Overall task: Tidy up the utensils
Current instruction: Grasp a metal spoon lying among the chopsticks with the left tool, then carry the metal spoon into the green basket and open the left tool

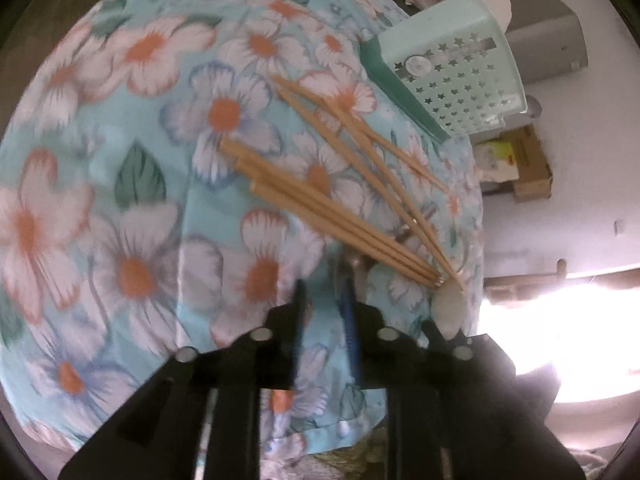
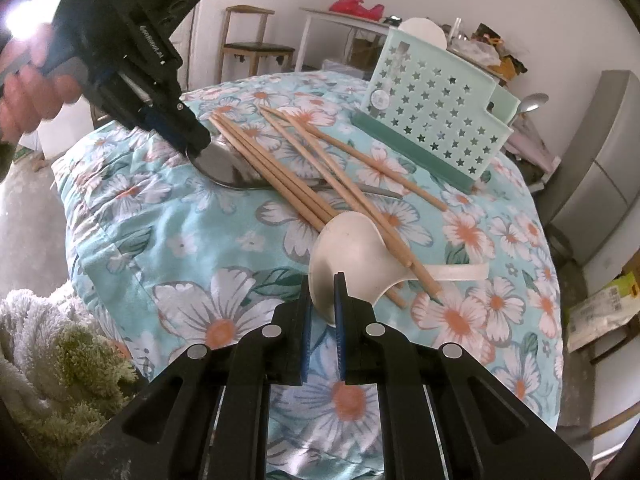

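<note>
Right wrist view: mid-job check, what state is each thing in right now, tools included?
Right tool: shut on the white spoon's bowl rim.
Left tool: slightly open, tips at the metal spoon, no grip visible.
White spoon: on the cloth, chopsticks across it.
Metal spoon: lying flat, partly under chopsticks.
Chopsticks: loose, scattered and crossed.
Utensil holder: upright, one spoon already inside.
</note>
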The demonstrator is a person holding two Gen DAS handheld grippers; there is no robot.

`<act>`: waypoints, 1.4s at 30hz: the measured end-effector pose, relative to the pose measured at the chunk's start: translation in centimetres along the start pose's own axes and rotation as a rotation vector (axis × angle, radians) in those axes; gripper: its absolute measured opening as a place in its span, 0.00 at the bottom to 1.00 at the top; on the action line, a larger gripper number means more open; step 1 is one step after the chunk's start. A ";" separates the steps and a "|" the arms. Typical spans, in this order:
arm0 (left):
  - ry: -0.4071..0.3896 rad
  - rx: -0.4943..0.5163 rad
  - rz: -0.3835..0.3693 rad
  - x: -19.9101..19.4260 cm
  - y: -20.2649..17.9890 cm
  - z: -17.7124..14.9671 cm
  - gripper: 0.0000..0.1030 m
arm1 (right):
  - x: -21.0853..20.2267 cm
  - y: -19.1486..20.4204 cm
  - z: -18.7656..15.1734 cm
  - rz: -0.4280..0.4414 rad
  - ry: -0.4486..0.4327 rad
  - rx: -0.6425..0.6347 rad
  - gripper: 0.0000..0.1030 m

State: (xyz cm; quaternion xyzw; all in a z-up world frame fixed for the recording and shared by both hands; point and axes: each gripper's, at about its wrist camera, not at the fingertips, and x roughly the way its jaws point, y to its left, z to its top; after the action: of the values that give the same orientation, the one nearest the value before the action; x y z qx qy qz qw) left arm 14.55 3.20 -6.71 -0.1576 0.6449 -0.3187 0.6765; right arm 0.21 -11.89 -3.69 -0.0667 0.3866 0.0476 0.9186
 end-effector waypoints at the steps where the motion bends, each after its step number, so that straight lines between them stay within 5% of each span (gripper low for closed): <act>1: -0.006 -0.018 -0.015 0.1 0.2 -0.5 0.22 | 0.0 -0.1 0.0 0.001 0.000 0.004 0.08; 10: -0.179 -0.146 -0.042 0.3 1.3 -2.8 0.22 | 0.4 -0.2 0.2 0.004 -0.005 0.020 0.08; 14: -0.237 -0.093 0.041 -0.5 -0.1 -3.1 0.03 | 0.4 -0.6 0.8 0.012 -0.002 0.046 0.07; 17: -0.233 0.055 0.172 -1.7 -2.6 -2.2 0.01 | -0.2 -1.1 1.6 0.027 -0.016 0.072 0.06; 24: -0.109 0.572 0.538 -4.1 -10.9 0.5 0.00 | -1.0 -3.5 3.5 0.097 -0.070 0.182 0.05; 28: -0.085 0.769 0.665 -5.3 -14.7 0.7 0.00 | -1.1 -4.8 4.2 0.139 -0.092 0.251 0.05; 35: -0.155 0.789 0.660 -9.3 -17.9 1.6 0.01 | -2.7 -7.7 5.1 0.231 -0.151 0.353 0.03; 42: -0.350 0.692 0.558 -15.6 -19.8 3.3 0.00 | -4.4 -11.4 6.1 0.361 -0.216 0.461 0.02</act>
State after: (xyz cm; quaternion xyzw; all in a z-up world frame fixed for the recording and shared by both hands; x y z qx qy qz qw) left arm 13.79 -2.31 18.07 0.2046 0.3951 -0.2896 0.8475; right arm 3.03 -22.35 4.68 0.2187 0.2931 0.1276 0.9220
